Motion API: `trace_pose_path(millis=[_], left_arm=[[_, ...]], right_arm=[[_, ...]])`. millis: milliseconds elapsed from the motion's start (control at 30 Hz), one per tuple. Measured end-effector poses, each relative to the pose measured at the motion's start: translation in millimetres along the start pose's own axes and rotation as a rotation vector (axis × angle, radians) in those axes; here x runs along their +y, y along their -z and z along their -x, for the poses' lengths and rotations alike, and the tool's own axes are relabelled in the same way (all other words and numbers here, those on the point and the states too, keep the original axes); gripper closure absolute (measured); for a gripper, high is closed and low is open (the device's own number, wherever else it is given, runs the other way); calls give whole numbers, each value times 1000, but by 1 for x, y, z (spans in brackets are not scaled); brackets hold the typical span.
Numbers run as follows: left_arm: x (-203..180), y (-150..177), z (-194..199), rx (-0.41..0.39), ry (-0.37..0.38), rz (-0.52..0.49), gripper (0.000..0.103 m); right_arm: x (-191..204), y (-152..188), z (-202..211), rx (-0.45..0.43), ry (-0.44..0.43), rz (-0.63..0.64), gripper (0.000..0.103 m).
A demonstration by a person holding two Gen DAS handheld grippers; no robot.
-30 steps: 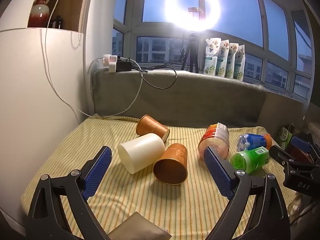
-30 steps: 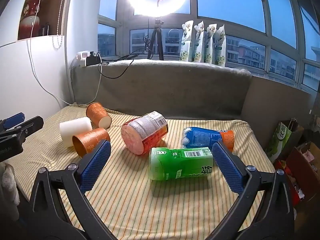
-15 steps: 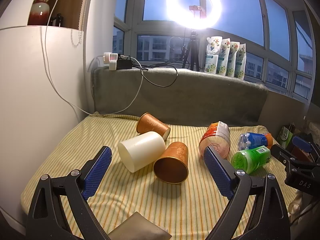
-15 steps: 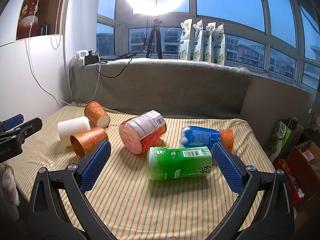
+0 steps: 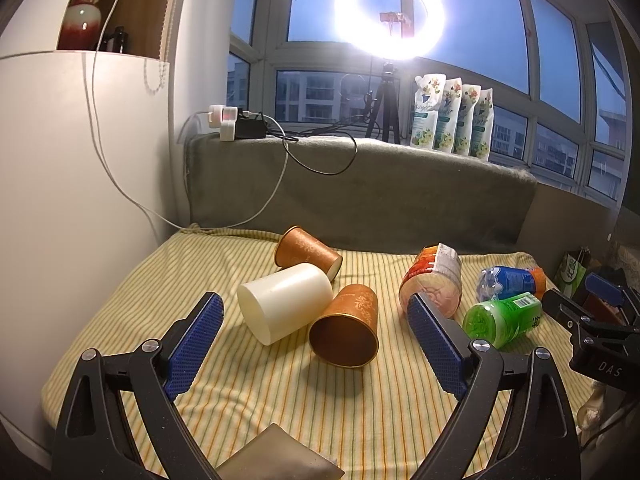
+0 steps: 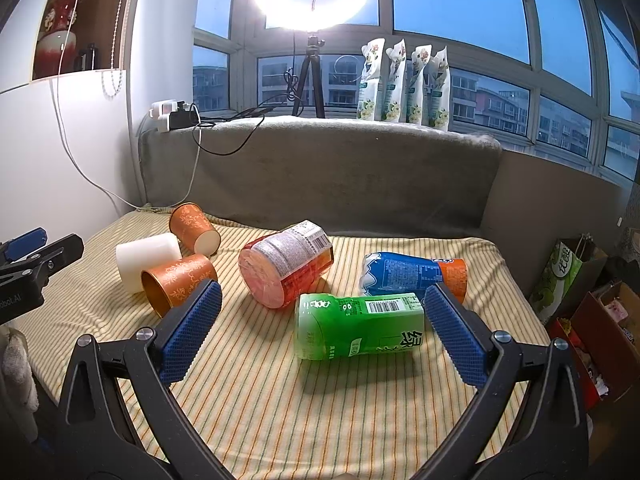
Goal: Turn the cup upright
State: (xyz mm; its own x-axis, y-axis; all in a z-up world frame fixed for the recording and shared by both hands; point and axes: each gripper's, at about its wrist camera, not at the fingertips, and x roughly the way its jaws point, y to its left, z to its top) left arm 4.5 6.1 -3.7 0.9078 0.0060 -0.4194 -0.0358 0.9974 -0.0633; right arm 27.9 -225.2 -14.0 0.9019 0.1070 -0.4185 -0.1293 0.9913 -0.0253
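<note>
Left wrist view: left gripper [image 5: 314, 326] spread wide, grasping nothing.
Near cup: orange cup [image 5: 347, 330] lies on its side between the fingers (mouth toward the camera), touching a white cup [image 5: 283, 302].
Far cup: second orange cup [image 5: 307, 251], on its side beyond them.
Right gripper [image 6: 320, 320]: fingers apart, unloaded.
Green bottle [image 6: 358, 326]: on its side between the right fingers.
Surface: striped cloth [image 6: 260, 380].

A ring light [image 5: 390, 20] glows before dusk windows [image 6: 460, 0] above a grey ledge [image 6: 320, 152].
</note>
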Motion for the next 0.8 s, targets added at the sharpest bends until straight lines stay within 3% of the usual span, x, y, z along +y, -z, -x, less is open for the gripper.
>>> trace_pose_path(millis=[800], left_arm=[[-1, 0, 0, -2, 0, -2, 10]], right_arm=[[0, 1, -1, 0, 1, 1, 0]])
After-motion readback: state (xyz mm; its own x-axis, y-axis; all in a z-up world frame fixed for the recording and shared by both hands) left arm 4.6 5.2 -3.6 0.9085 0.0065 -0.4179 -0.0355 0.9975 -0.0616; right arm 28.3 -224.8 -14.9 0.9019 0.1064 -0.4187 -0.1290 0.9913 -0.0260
